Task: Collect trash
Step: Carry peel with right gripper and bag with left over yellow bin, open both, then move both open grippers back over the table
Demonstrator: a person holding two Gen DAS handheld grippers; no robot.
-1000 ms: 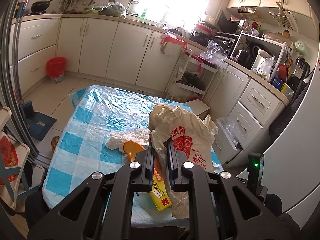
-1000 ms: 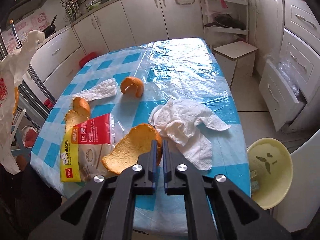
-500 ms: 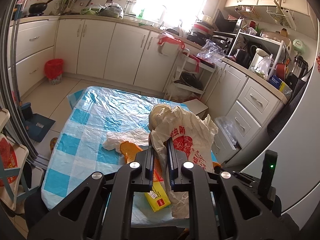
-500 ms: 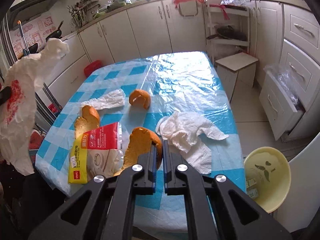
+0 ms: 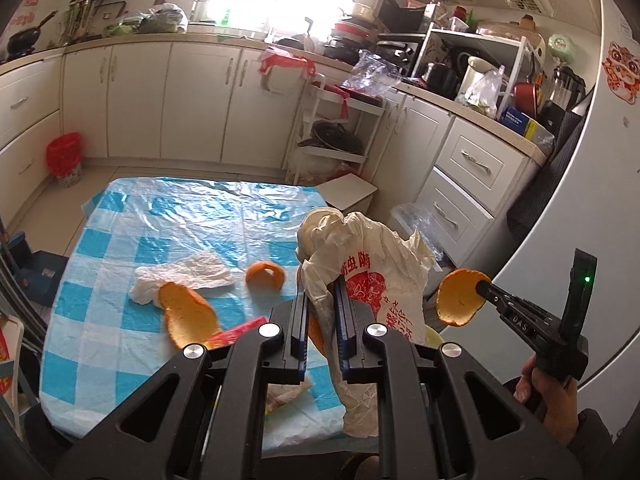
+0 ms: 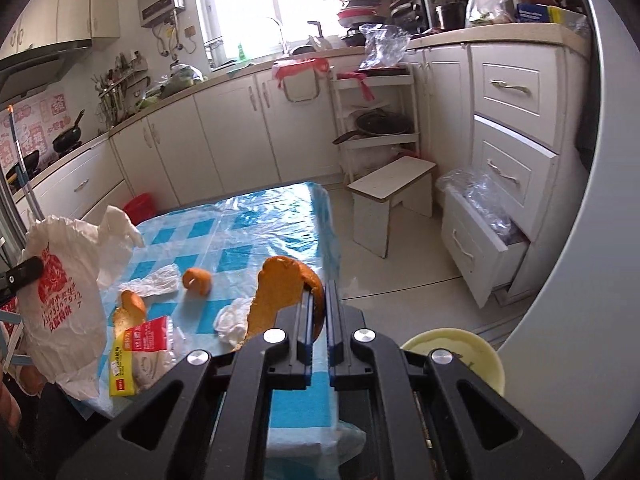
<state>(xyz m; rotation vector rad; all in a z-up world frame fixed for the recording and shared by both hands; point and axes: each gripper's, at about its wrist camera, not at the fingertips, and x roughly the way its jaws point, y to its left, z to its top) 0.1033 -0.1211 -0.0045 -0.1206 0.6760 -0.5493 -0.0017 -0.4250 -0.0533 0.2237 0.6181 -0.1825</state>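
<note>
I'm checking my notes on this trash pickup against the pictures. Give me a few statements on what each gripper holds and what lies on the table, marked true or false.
1. The left gripper is shut on the white plastic bag with red print. True.
2. The right gripper is open and holds nothing. False: it is shut on a large orange peel, lifted off the table.
3. Two orange peels, a curled one and a bigger one, lie on the table. True.
4. The red and yellow packet is inside the bag. False: it lies on the table.
5. A crumpled white tissue lies on the checked tablecloth. True.
</note>
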